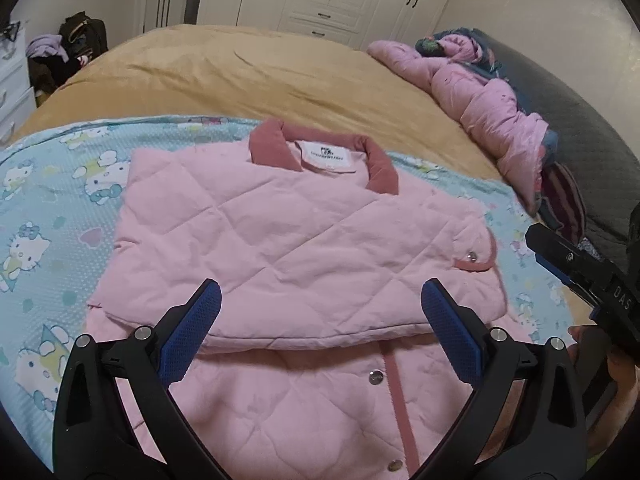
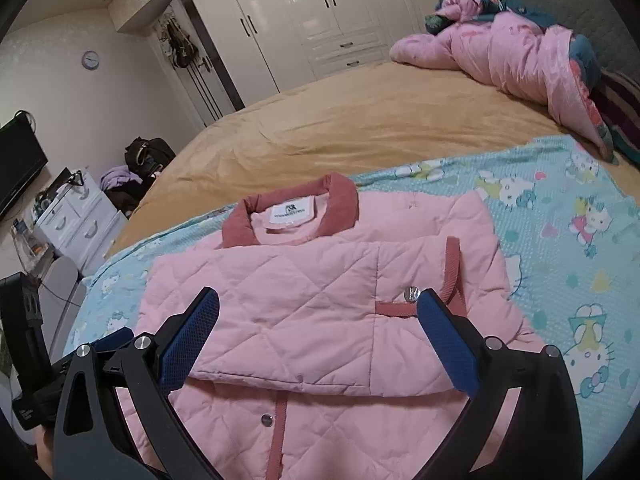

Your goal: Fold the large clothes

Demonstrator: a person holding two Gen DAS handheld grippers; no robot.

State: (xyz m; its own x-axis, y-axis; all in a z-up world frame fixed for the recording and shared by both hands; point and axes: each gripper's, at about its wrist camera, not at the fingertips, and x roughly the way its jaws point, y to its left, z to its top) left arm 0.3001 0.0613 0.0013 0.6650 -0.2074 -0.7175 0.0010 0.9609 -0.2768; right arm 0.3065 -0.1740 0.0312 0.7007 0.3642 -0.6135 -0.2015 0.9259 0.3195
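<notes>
A pink quilted jacket with a dark pink collar lies on a light blue cartoon-print sheet on the bed. Its sleeves are folded across the front. It also shows in the right wrist view. My left gripper is open and empty, above the folded sleeve's lower edge. My right gripper is open and empty, above the same fold near a snap button. The right gripper also shows at the right edge of the left wrist view.
A tan bedspread covers the bed beyond the sheet. A pink puffy coat is heaped at the far right by a dark headboard. White wardrobes line the far wall. A white dresser stands at the left.
</notes>
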